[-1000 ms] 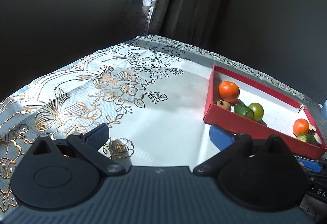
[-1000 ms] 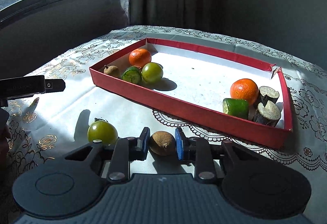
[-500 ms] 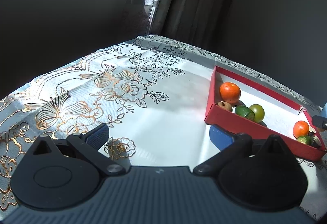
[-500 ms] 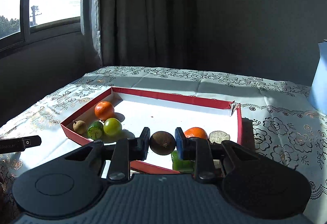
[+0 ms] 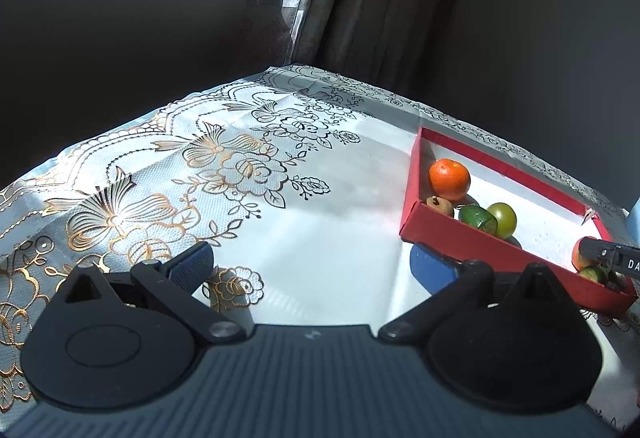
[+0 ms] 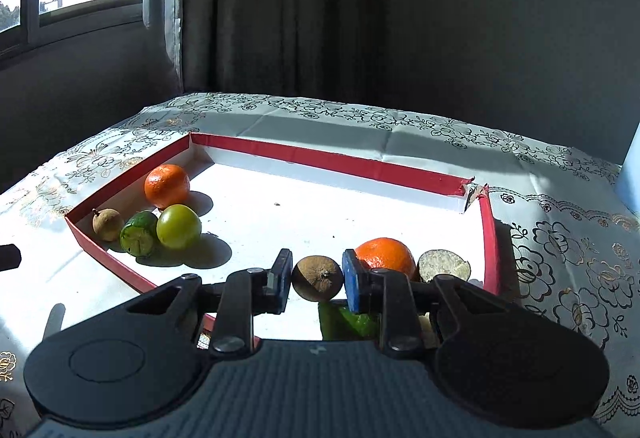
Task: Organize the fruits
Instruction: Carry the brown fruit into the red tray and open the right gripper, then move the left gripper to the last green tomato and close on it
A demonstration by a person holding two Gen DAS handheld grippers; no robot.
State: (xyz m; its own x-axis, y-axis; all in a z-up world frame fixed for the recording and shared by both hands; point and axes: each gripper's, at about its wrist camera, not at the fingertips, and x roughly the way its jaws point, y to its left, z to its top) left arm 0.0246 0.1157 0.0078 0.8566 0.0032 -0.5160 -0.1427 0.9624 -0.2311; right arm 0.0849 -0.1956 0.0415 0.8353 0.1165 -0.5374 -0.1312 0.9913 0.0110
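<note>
The right claw grips a small brown fruit between its blue pads, held above the near part of the red tray. Just beyond its right pad lies an orange, with a cut dark piece beside that, and a green piece shows under the claw. Off to the claw's left, in the tray's near-left corner, sit another orange, a yellow-green fruit, a cut lime and a small brown fruit with a stem, bunched close together.

The left claw stands wide with nothing between its pads, over the flowered cloth of the bench. The tray lies ahead of it to the right, its near wall just past the right pad.
</note>
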